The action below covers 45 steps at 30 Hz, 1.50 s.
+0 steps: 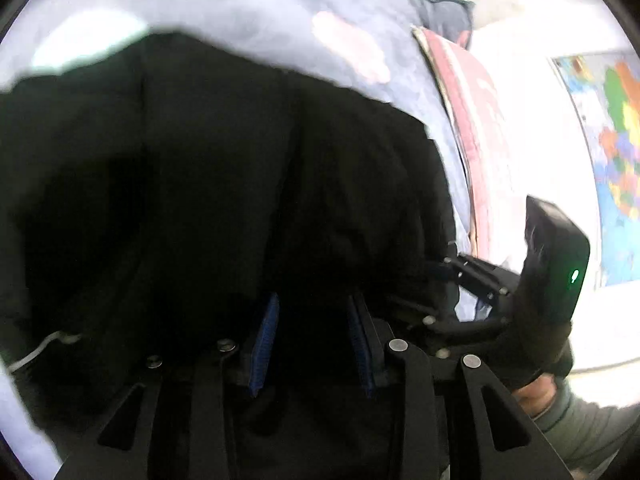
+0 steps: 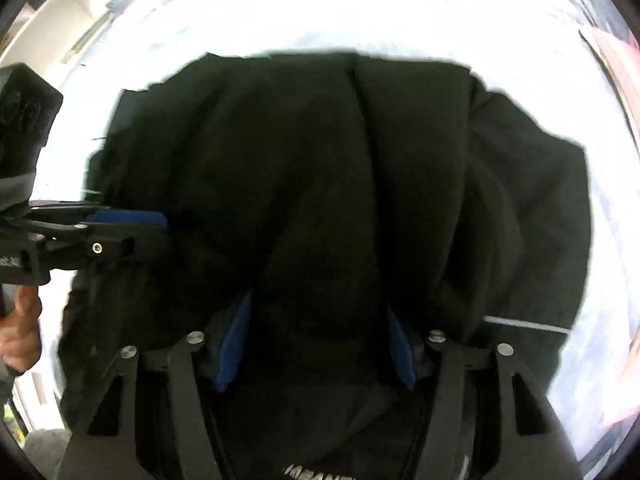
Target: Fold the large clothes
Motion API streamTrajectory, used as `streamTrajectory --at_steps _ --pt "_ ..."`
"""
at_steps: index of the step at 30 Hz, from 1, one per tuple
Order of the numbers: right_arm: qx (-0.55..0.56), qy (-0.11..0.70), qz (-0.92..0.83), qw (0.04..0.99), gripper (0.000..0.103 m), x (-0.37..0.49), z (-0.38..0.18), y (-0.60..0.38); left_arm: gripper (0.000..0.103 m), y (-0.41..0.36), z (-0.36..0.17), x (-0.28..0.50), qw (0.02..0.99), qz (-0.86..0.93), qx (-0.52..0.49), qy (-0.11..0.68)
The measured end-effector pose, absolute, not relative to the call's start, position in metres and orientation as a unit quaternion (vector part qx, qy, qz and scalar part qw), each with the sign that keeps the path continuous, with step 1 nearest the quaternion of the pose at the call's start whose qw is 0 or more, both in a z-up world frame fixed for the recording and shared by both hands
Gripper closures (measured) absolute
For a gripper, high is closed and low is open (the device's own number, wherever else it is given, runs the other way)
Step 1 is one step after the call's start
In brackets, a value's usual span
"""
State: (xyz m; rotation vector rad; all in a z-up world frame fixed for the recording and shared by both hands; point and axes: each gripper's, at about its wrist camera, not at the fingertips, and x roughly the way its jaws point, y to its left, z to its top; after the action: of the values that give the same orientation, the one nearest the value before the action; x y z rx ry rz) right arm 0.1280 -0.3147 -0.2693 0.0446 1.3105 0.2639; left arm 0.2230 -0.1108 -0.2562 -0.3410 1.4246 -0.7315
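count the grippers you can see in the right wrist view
2: the right gripper, at bottom centre with its blue pads in the black garment, and the left gripper, entering from the left edge.

A black garment [image 1: 224, 200] fills most of the left wrist view, bunched in folds over a pale blue bedsheet [image 1: 248, 12]. The left gripper [image 1: 314, 340] has its blue-padded fingers [image 1: 264, 344] apart, with garment cloth between them. Right of the garment sits the right gripper [image 1: 480, 280], and beyond it a colourful map [image 1: 616, 140].
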Motion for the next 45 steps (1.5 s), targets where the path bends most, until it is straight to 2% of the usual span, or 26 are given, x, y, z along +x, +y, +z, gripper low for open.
streamTrajectory --at_steps 3,5,7,10,13,19,28,32,38,45 --pt "0.009 0.561 0.143 0.815 0.04 0.107 -0.226 -0.311 0.066 -0.105 -0.221 0.199 0.699 -0.354 -0.124 0.609" --pt "0.003 0.547 0.151 0.824 0.04 0.094 -0.212 -0.304 0.061 -0.101 -0.211 0.182 0.694 -0.375 -0.122 0.603" --pt "0.001 0.56 0.151 0.815 0.04 0.088 -0.225 -0.299 0.059 -0.101 -0.222 0.172 0.688 -0.361 -0.116 0.619" --pt "-0.03 0.613 0.121 0.78 0.042 0.085 -0.283 -0.288 0.059 -0.103 -0.261 0.169 0.683 -0.31 -0.114 0.652" --pt "-0.011 0.616 0.112 0.78 0.041 0.08 -0.297 -0.291 0.061 -0.1 -0.288 0.166 0.678 -0.289 -0.139 0.661" --pt "0.034 0.61 0.112 0.784 0.042 0.05 -0.256 -0.31 0.061 -0.073 -0.238 0.134 0.701 -0.288 -0.143 0.637" --pt "0.078 0.595 0.069 0.797 0.041 -0.037 -0.233 -0.355 0.06 0.039 -0.196 0.06 0.738 -0.188 -0.204 0.615" --pt "0.094 0.598 0.047 0.794 0.041 -0.06 -0.233 -0.38 0.06 0.082 -0.2 0.023 0.739 -0.145 -0.236 0.614" --pt "0.099 0.609 0.019 0.786 0.041 -0.091 -0.233 -0.4 0.06 0.102 -0.214 -0.001 0.736 -0.098 -0.249 0.622" --pt "0.099 0.62 -0.014 0.778 0.041 -0.123 -0.234 -0.426 0.06 0.125 -0.259 -0.055 0.695 -0.044 -0.268 0.665"
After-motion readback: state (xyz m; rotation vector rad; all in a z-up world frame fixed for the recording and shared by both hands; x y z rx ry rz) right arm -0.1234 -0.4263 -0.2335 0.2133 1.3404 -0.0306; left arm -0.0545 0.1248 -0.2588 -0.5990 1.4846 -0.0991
